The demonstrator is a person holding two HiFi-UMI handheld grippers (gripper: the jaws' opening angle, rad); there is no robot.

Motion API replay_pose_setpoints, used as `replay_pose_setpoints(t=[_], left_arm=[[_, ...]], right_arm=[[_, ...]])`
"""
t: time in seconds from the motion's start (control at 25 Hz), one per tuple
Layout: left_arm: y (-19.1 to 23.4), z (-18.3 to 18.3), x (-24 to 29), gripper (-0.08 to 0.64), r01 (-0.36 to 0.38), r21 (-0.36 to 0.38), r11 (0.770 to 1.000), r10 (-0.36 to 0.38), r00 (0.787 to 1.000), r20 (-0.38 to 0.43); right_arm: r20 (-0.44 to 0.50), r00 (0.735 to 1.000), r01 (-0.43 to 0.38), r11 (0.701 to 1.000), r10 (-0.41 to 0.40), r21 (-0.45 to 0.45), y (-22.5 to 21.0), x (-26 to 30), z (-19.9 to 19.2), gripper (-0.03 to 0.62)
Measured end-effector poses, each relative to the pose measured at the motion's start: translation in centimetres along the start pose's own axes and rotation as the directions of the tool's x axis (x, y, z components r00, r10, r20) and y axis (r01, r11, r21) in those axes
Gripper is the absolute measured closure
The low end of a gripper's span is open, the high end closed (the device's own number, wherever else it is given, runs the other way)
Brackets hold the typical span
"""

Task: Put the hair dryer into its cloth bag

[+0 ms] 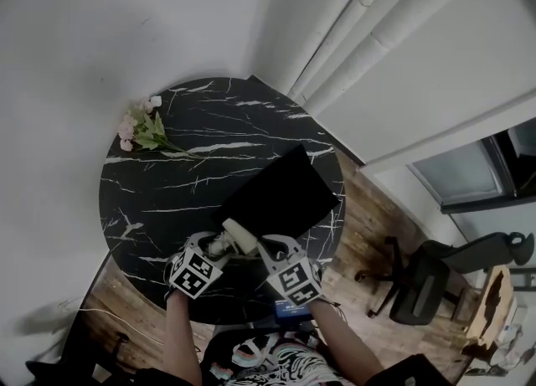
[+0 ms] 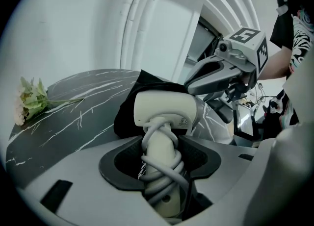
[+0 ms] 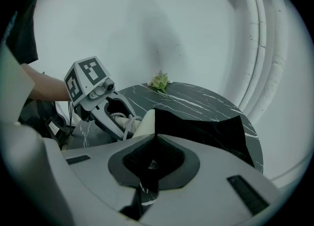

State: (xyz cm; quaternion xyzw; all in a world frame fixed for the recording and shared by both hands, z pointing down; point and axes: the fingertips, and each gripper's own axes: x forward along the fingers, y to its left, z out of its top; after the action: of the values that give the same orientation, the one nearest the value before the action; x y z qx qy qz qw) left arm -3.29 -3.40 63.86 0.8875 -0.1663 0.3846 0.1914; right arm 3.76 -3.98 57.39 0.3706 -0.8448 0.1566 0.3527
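The white hair dryer point(image 1: 237, 238) hangs over the near edge of the round black marble table point(image 1: 167, 183). My left gripper point(image 1: 224, 246) is shut on its handle point(image 2: 159, 151), which has the grey cord wound round it. The dryer's head point(image 2: 162, 110) sits at the near edge of the black cloth bag point(image 1: 280, 192), and I cannot tell if it is inside. My right gripper point(image 1: 266, 246) is just right of the dryer, shut on the bag's near edge point(image 3: 147, 190). The bag point(image 3: 201, 129) lies flat across the table beyond it.
A small bunch of pale flowers point(image 1: 141, 127) lies at the table's far left edge. White pipes point(image 1: 377, 24) run up the wall behind. An office chair point(image 1: 427, 280) stands on the wooden floor to the right.
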Motion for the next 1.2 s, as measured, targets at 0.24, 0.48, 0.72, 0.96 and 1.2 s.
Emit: replay_pose_setpoints(t=[0.24,0.48,0.72,0.96,1.2], left_arm=[[0.6,0.4,0.1,0.328,-0.012,-0.053,0.999,0.013,1.000,0.018],[1.5,1.0,0.3,0.327,-0.042,-0.091,0.995,0.043,0.999,0.009],[0.3,1.9,2.2,0.327,-0.019,-0.043,0.999,0.019,1.000,-0.010],[0.3,0.4,3.9,0.314,-0.068,0.087,0.994,0.075,0.994,-0.083],[0.7,-1.3,1.7,0.249,-0.175,0.128,0.976,0.185,0.980,-0.071]], right_arm=[[0.041,0.998,-0.057,0.998,0.057,0.006,0.1,-0.6,0.8,0.567],[0.077,0.991,-0.107,0.994,0.106,0.011,0.9,-1.0,1.6,0.567],[0.054,0.993,-0.105,0.994,0.105,-0.009,1.3,-0.4,1.4,0.567],[0.035,0.995,-0.094,0.996,0.094,-0.008,1.1,-0.2,1.0,0.568],[0.028,0.996,-0.079,0.997,0.079,-0.004,0.7,-0.3,0.8,0.568]])
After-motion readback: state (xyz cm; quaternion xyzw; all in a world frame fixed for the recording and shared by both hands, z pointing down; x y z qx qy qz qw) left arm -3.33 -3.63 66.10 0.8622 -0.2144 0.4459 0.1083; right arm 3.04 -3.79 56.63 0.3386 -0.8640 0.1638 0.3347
